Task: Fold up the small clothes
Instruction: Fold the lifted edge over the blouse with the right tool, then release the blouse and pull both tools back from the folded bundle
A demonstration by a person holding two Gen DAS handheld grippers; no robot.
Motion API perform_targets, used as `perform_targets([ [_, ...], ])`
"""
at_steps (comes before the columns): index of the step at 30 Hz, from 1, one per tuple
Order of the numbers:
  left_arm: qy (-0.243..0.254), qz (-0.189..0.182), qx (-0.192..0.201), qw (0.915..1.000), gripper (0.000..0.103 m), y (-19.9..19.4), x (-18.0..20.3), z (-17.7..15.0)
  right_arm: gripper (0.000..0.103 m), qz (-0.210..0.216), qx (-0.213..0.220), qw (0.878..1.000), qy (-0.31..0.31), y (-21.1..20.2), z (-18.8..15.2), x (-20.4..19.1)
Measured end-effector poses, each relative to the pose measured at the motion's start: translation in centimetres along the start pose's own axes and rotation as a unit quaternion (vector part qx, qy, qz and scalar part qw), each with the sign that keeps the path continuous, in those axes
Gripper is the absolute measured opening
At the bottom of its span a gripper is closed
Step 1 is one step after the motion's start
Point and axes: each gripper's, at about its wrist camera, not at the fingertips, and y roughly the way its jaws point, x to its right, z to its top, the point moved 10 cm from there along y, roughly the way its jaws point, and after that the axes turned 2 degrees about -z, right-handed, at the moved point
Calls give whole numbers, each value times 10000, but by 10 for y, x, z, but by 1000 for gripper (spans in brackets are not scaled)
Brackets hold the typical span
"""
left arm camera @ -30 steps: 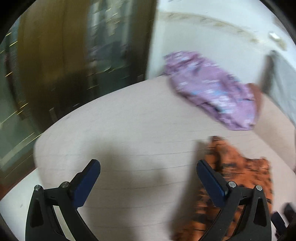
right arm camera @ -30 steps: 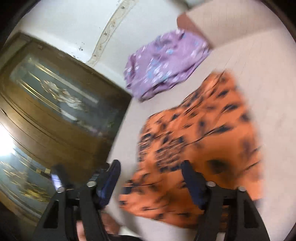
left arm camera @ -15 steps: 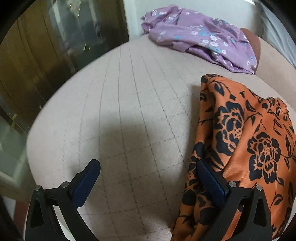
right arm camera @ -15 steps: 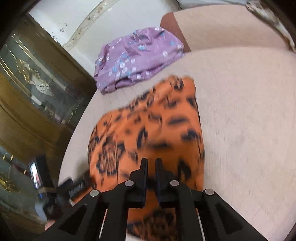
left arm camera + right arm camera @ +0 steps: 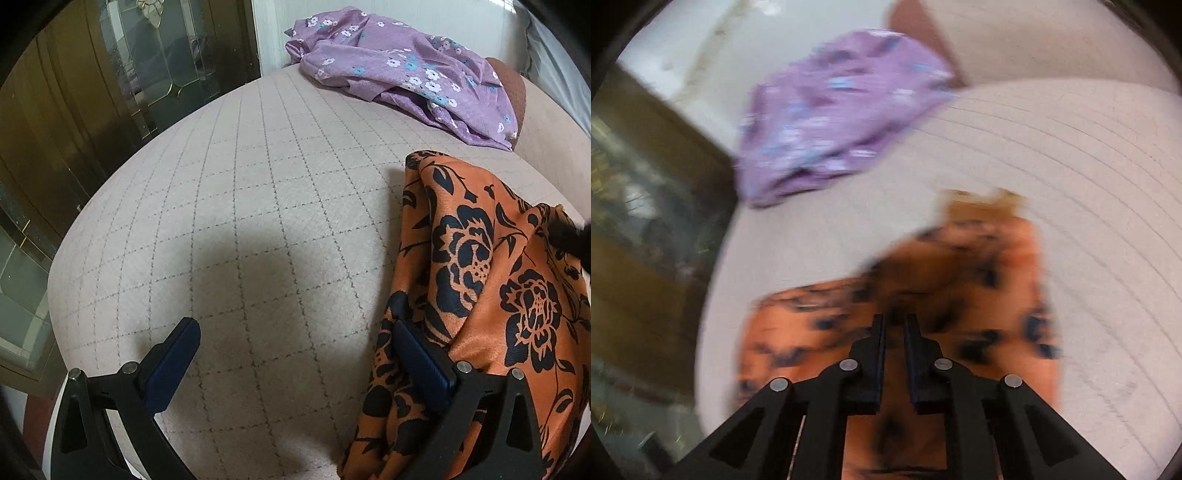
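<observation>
An orange garment with black flowers (image 5: 491, 280) lies on the beige checked bed cover (image 5: 258, 206), at the right of the left wrist view. My left gripper (image 5: 295, 354) is open, its right finger against the garment's left edge. In the blurred right wrist view my right gripper (image 5: 894, 325) is shut on the orange garment (image 5: 979, 280) and lifts part of it. A purple flowered garment (image 5: 402, 70) lies crumpled at the far edge; it also shows in the right wrist view (image 5: 834, 110).
A dark wooden cabinet with glass doors (image 5: 110, 81) stands close along the bed's left side. A white wall (image 5: 424, 14) is behind the purple garment. A brown pillow edge (image 5: 513, 81) peeks out beyond it.
The right gripper closed on the orange garment and has pulled it up and forward. The left gripper swung down towards the bed and now holds beside the garment, still open.
</observation>
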Motion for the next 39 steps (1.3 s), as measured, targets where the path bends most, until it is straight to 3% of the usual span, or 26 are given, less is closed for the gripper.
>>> perform_targets([
  [3,-12,17,26,10000,103,0,0,0,12,331,-172,9976,-585,10,-10,-48],
  [5,-4,34,48,10000,103,-2,-1,-1,13,207,-303,9962,-790,27,-17,-60],
  [7,1,66,72,10000,103,-2,-1,-1,11,-102,-422,9952,-880,53,-24,-56],
  [11,28,90,123,9999,103,-4,-1,-1,11,170,-350,9978,-545,65,-17,-48],
  [20,19,148,178,9997,103,-6,-3,-2,11,338,-335,9969,-628,9,-35,-40],
  [28,-58,182,265,9995,103,-7,-3,-4,14,-52,-321,9931,-1123,-59,-93,-3],
  [32,-24,231,337,9992,103,-9,-1,-5,13,-120,-478,9910,-1243,-63,-129,20],
  [39,56,294,431,9986,103,-14,-2,-3,13,-98,-260,9936,-1099,-66,-134,26],
])
